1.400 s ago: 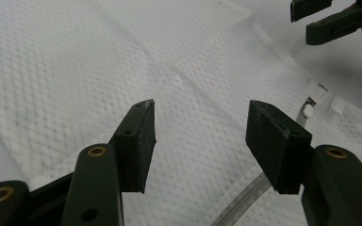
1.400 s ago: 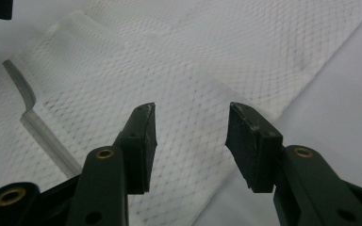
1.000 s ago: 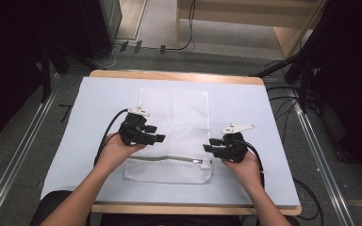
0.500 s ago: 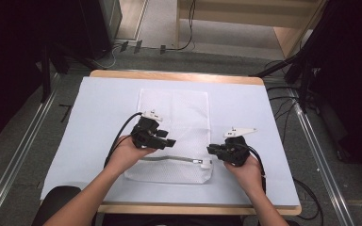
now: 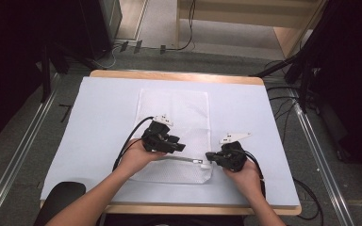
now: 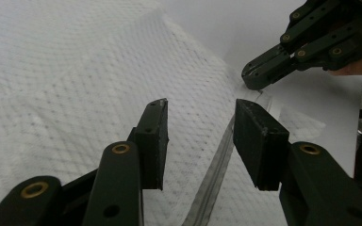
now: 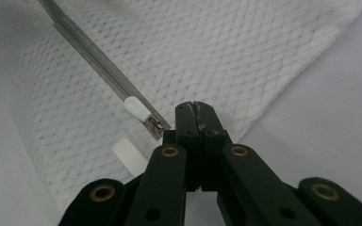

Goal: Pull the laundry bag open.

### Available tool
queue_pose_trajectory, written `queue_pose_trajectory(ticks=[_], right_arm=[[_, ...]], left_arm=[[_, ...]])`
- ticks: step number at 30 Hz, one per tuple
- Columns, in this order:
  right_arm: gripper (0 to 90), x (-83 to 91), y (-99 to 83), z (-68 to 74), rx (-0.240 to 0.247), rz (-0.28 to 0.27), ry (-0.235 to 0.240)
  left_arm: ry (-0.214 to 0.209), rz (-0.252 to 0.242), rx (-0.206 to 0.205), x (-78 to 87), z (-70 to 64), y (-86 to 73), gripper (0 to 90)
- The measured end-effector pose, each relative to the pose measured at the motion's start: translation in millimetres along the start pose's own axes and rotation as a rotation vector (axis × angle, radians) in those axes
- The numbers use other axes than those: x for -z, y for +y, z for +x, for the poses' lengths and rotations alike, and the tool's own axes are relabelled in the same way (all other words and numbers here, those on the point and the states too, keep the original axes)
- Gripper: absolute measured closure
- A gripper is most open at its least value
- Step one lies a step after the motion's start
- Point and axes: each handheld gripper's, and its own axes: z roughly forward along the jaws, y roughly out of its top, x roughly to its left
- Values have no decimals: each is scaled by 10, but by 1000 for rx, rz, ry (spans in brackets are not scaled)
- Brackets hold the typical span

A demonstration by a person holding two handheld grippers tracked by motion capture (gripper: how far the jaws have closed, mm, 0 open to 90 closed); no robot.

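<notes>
Zipper (image 5: 179, 159) of the white mesh laundry bag (image 5: 174, 113) runs left-right between the spread jaws of the left gripper (image 6: 200, 141), while the right gripper (image 7: 195, 113), clenched, pins its right end near the white pull (image 7: 135, 109).

A pale blue sheet (image 5: 94, 122) covers the wooden table (image 5: 169, 75); cables (image 5: 283, 101) trail across the grey floor (image 5: 23, 136).

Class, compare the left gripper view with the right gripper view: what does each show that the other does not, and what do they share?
Left gripper view: the left gripper with jaws open astride the zipper, and the right gripper farther off, tips down at the bag's edge.

Right gripper view: the right gripper's jaws pressed shut at the zipper's end, the white zipper pull beside them, and a small white ribbed tab.

Both: the white mesh bag with its zipper line, lying on the pale table cover.
</notes>
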Motion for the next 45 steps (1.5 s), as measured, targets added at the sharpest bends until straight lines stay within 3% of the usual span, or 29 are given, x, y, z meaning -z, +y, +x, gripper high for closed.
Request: queue_pose_trajectory(ticks=[18, 22, 31, 37, 40, 45], right_arm=[[900, -43, -94, 43, 41, 7, -6], [900, -41, -96, 63, 32, 15, 20], [900, -52, -96, 94, 93, 15, 4], [900, -53, -93, 99, 96, 18, 1], [900, -58, -91, 105, 110, 16, -6], [900, -58, -90, 99, 109, 16, -2]], left_arm=[[-67, 60, -34, -300, -192, -24, 753], [-75, 75, -39, -356, -206, -35, 774], [-100, 95, -23, -505, -228, -76, 798], [-97, 106, -28, -608, -229, -103, 805], [-121, 101, -8, -626, -228, -105, 810], [-122, 110, -26, -651, -263, -121, 823]])
